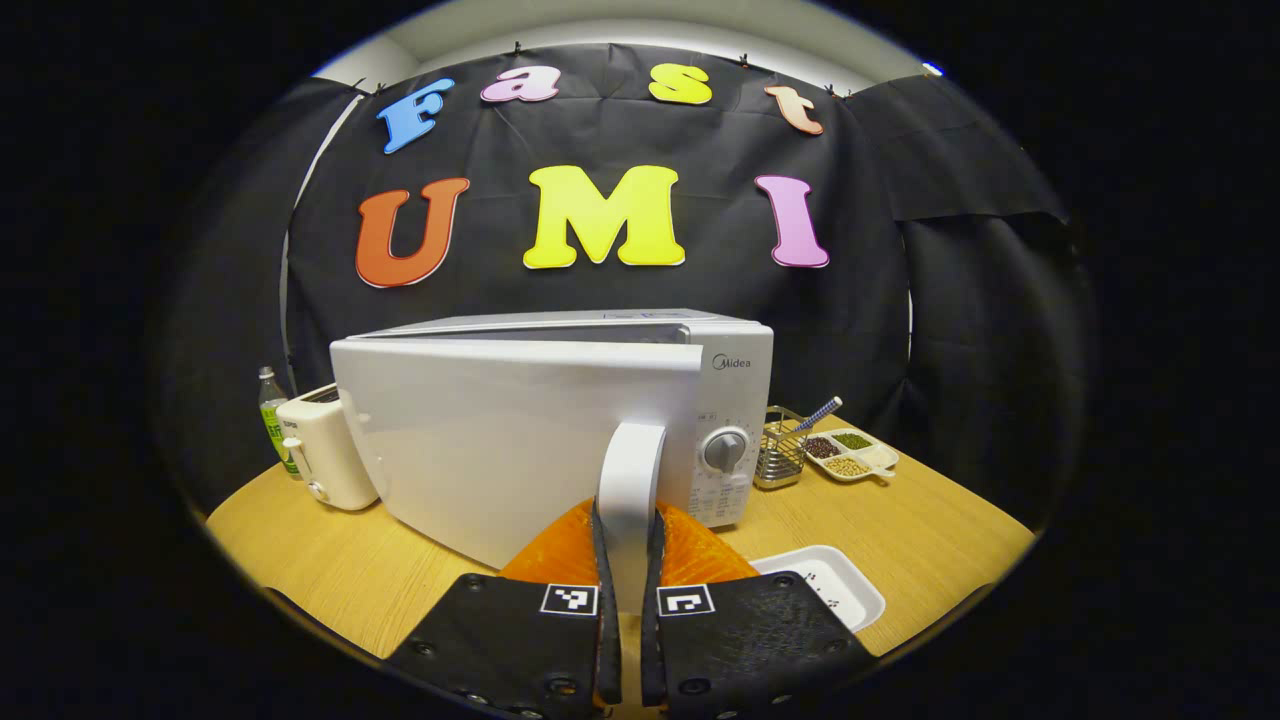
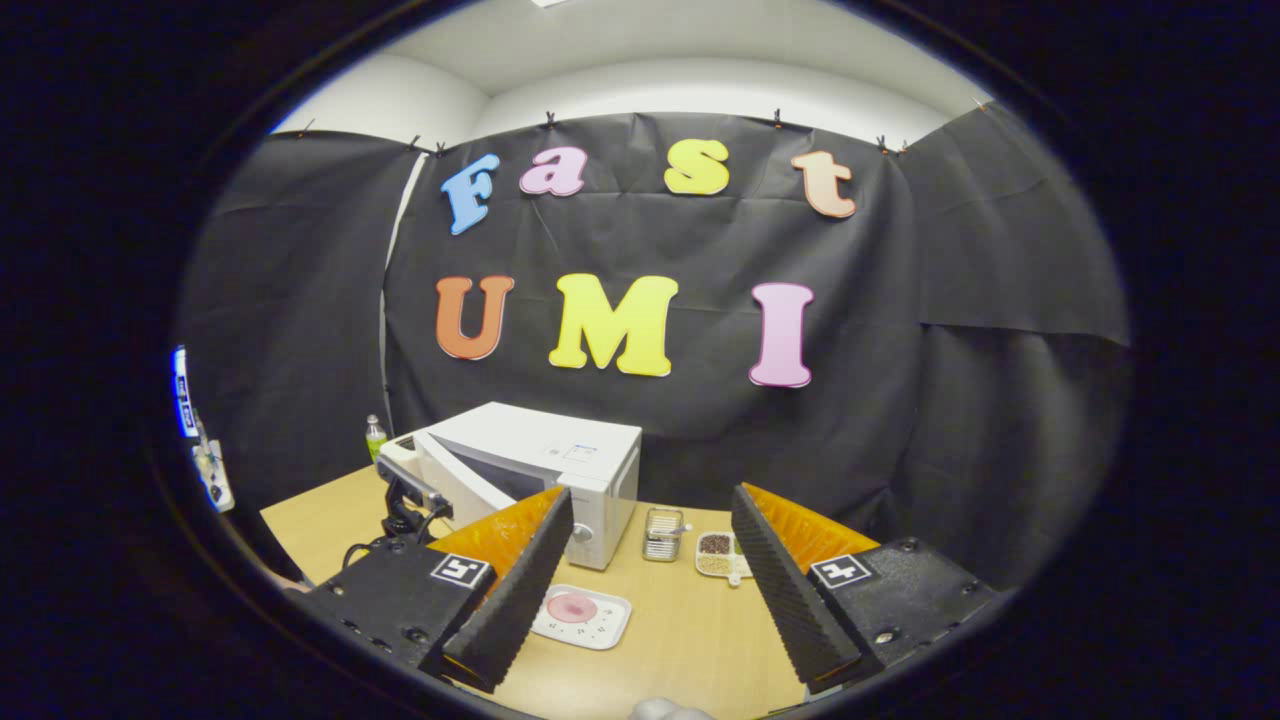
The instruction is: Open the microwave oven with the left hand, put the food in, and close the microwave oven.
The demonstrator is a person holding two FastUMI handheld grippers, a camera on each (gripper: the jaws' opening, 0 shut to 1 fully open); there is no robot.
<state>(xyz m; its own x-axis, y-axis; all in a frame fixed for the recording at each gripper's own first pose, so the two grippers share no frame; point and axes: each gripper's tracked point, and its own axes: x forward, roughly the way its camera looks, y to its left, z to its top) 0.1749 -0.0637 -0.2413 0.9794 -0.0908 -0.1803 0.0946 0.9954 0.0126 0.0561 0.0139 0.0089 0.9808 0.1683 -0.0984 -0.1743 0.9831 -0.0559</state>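
Microwave [image 1: 560, 420] door [image 1: 500, 440] hangs ajar, my left claw [image 1: 628, 580] clenched on its handle [image 1: 630, 480]; my right claw [image 2: 650, 590] gapes released above the food tray [image 2: 582, 615].

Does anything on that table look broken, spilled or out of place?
Nothing looks broken or spilled. The microwave door stands partly swung out, but only because the left claw is clamped on its handle. The food tray sits flat on the table.

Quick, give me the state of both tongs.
Left tongs: shut on the microwave door handle.
Right tongs: open, empty.
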